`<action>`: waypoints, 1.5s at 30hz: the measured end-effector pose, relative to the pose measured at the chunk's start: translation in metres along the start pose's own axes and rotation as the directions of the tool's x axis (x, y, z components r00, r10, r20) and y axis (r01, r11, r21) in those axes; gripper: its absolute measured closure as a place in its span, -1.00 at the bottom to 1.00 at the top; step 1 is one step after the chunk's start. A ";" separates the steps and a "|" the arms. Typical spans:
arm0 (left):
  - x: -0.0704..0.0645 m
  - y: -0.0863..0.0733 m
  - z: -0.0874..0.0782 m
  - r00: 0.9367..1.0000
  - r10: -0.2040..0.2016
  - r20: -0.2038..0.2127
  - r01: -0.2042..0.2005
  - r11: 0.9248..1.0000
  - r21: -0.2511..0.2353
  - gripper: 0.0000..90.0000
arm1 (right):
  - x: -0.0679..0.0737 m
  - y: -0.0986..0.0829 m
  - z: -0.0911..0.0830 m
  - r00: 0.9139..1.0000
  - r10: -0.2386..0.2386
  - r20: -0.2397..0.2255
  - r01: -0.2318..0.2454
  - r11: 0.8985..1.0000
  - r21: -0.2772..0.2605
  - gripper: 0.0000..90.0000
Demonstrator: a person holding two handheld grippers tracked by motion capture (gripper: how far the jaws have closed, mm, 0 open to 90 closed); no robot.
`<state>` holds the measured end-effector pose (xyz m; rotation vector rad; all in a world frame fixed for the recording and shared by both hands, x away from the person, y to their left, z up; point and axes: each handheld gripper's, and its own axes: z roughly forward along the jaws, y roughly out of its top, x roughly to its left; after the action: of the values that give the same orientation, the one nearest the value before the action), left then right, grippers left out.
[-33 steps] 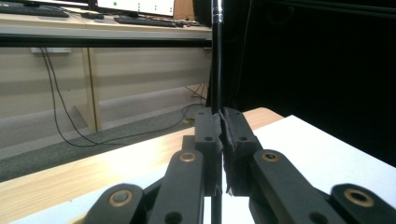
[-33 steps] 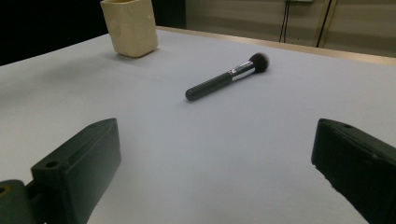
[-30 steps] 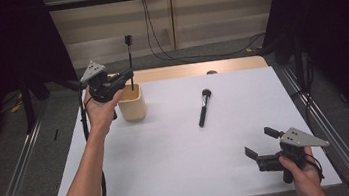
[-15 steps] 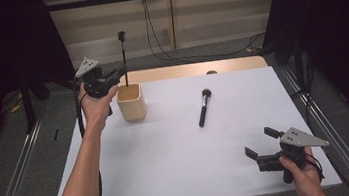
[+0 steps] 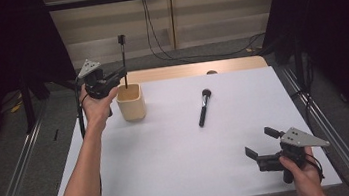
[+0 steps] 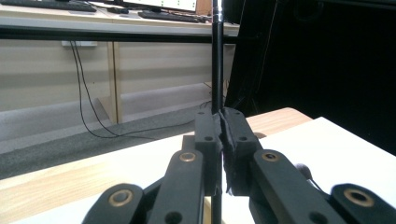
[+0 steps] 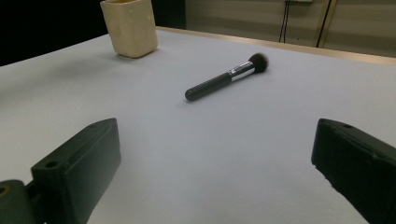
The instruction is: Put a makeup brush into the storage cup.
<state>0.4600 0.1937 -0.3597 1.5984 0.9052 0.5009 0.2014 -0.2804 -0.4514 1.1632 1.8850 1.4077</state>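
My left gripper is shut on a thin black brush that stands upright above the cream cup at the table's back left. In the left gripper view the brush's thin handle rises straight up from between the closed jaws of that gripper. A thicker black makeup brush lies loose mid-table, with its bristles pointing away. My right gripper is open near the front right edge and holds nothing. The right gripper view shows the lying brush and the cup beyond that gripper.
The white table top has a wooden strip along its far edge. Metal rails run down both sides of the table. Cables hang against the back wall.
My left gripper has lifted the thin brush higher and a little toward the left, above the cup. The right gripper has stayed where it was.
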 end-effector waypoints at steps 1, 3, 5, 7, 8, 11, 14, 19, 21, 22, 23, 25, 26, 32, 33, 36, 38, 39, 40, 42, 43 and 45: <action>0.000 -0.001 0.001 1.000 -0.004 -0.003 0.004 1.000 -0.001 0.91 | 0.000 0.000 0.000 1.000 0.001 0.000 -0.001 1.000 -0.001 -0.98; 0.000 -0.005 0.002 1.000 -0.004 -0.004 0.004 1.000 0.004 0.91 | 0.000 0.000 0.000 1.000 0.001 0.000 -0.001 1.000 -0.002 -0.98; 0.000 -0.008 0.002 1.000 -0.001 -0.005 0.001 1.000 0.009 0.90 | 0.000 0.000 0.000 1.000 0.000 0.000 0.000 1.000 0.000 -0.98; 0.001 -0.011 0.003 1.000 -0.005 -0.008 0.005 1.000 0.014 0.91 | 0.000 0.000 0.000 1.000 0.002 0.000 -0.002 1.000 -0.001 -0.98; 0.002 -0.012 0.004 1.000 -0.006 -0.009 0.007 1.000 0.018 0.91 | 0.000 0.000 0.000 1.000 0.001 -0.001 -0.001 1.000 -0.001 -0.98; 0.004 -0.015 0.004 1.000 -0.011 -0.012 0.011 1.000 0.018 0.91 | 0.000 0.000 0.000 1.000 0.002 0.000 -0.002 1.000 -0.002 -0.98; 0.005 -0.016 0.004 1.000 -0.012 -0.018 0.012 1.000 0.022 0.91 | 0.000 0.000 0.000 1.000 0.003 0.001 -0.003 1.000 -0.002 -0.98; 0.007 -0.021 0.006 1.000 -0.013 -0.023 0.013 0.999 0.034 0.90 | 0.000 0.000 0.000 1.000 0.002 0.000 -0.002 1.000 -0.001 -0.98; 0.008 -0.024 0.007 1.000 -0.016 -0.025 0.017 0.999 0.037 0.91 | 0.000 0.000 0.000 1.000 0.001 0.000 -0.001 1.000 0.000 -0.98; 0.008 -0.025 0.007 1.000 -0.019 -0.022 0.020 0.999 0.036 0.91 | 0.000 0.000 0.000 1.000 0.000 0.000 0.000 1.000 -0.001 -0.98; 0.008 -0.026 0.008 1.000 -0.015 -0.025 0.016 0.999 0.040 0.91 | 0.000 0.000 0.000 1.000 -0.002 0.000 0.002 1.000 0.000 -0.98; 0.009 -0.028 0.008 0.999 -0.019 -0.028 0.020 0.999 0.043 0.91 | 0.000 0.000 0.000 1.000 0.003 0.001 -0.003 1.000 -0.002 -0.98; 0.010 -0.029 0.008 0.999 -0.022 -0.029 0.023 0.999 0.043 0.91 | 0.000 0.000 0.000 1.000 0.006 0.001 -0.006 1.000 -0.004 -0.98; 0.011 -0.033 0.009 0.999 -0.024 -0.035 0.026 0.998 0.055 0.91 | 0.000 0.000 0.000 1.000 0.005 0.001 -0.005 1.000 -0.005 -0.98; 0.011 -0.034 0.009 0.999 -0.025 -0.038 0.027 0.998 0.057 0.91 | 0.000 0.000 0.000 1.000 0.006 0.001 -0.006 1.000 -0.004 -0.98; 0.012 -0.036 0.010 0.999 -0.023 -0.036 0.025 0.998 0.061 0.90 | 0.000 0.000 0.000 1.000 0.006 0.002 -0.006 1.000 -0.004 -0.98; 0.012 -0.038 0.010 0.999 -0.023 -0.035 0.025 0.998 0.064 0.90 | 0.000 0.000 0.000 1.000 0.006 0.002 -0.006 1.000 -0.004 -0.98; 0.012 -0.040 0.011 0.999 -0.024 -0.035 0.026 0.997 0.066 0.90 | 0.000 0.000 0.000 1.000 0.005 0.002 -0.005 1.000 -0.002 -0.98; 0.012 -0.041 0.011 0.999 -0.024 -0.034 0.026 0.997 0.069 0.91 | 0.000 0.000 0.000 1.000 0.005 0.002 -0.005 1.000 -0.002 -0.98; 0.012 -0.045 0.011 0.999 -0.024 -0.034 0.026 0.997 0.073 0.90 | 0.000 0.000 0.000 1.000 0.004 0.001 -0.004 1.000 -0.002 -0.98; 0.012 -0.046 0.011 0.999 -0.025 -0.035 0.027 0.997 0.076 0.90 | 0.000 0.000 0.000 1.000 0.003 0.000 -0.003 1.000 -0.002 -0.98; 0.012 -0.049 0.011 0.999 -0.031 -0.034 0.034 0.997 0.074 0.90 | 0.000 0.000 0.000 1.000 0.004 0.000 -0.004 1.000 -0.001 -0.98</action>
<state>0.4615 0.1972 -0.4111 1.6440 0.9831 0.4768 0.2015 -0.2802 -0.4515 1.1669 1.8825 1.4102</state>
